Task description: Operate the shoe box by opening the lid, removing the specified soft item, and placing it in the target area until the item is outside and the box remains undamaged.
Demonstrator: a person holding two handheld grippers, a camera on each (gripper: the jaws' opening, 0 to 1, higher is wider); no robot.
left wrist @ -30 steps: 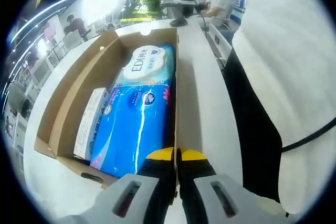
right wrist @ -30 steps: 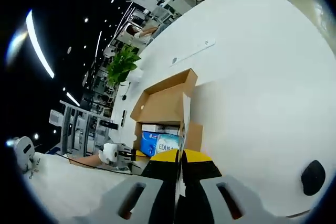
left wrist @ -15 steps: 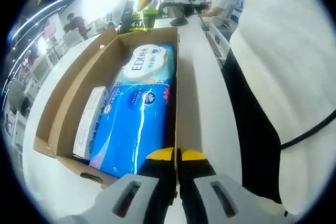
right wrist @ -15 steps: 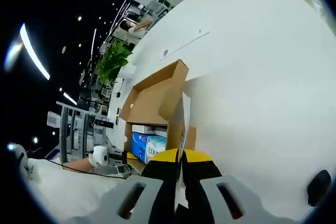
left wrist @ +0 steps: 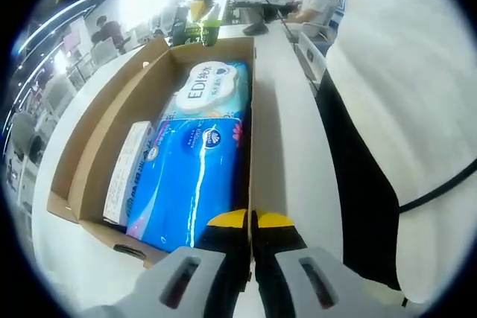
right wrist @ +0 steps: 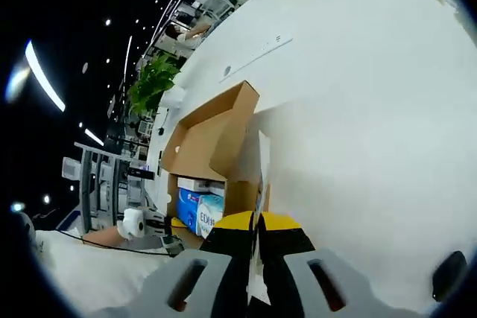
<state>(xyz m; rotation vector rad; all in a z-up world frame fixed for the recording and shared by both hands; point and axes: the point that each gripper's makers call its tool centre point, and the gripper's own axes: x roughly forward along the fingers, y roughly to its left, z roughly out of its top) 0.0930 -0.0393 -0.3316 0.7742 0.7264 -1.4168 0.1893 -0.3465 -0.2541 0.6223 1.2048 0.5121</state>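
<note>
An open brown shoe box [left wrist: 97, 139] lies on a white table [left wrist: 287, 132]. Inside it are a blue soft wipes pack [left wrist: 197, 169] and a slim white carton [left wrist: 128, 173] along its left side. My left gripper [left wrist: 250, 221] is shut on the box's near right wall. In the right gripper view the box [right wrist: 205, 147] is seen from the other end, with the blue pack [right wrist: 200, 214] showing inside. My right gripper [right wrist: 258, 223] is shut on a thin upright lid flap [right wrist: 261, 173], seen edge-on.
A person's white garment with a black strap [left wrist: 402, 72] fills the right of the left gripper view. People sit at desks beyond the box. The white table [right wrist: 358, 124] stretches wide to the right of the box. A green plant [right wrist: 149, 83] stands past its far edge.
In the right gripper view the box has shifted left and the brown flap stands steeper. The left gripper view is almost the same; a blurred yellow-green shape at the far end has come closer.
</note>
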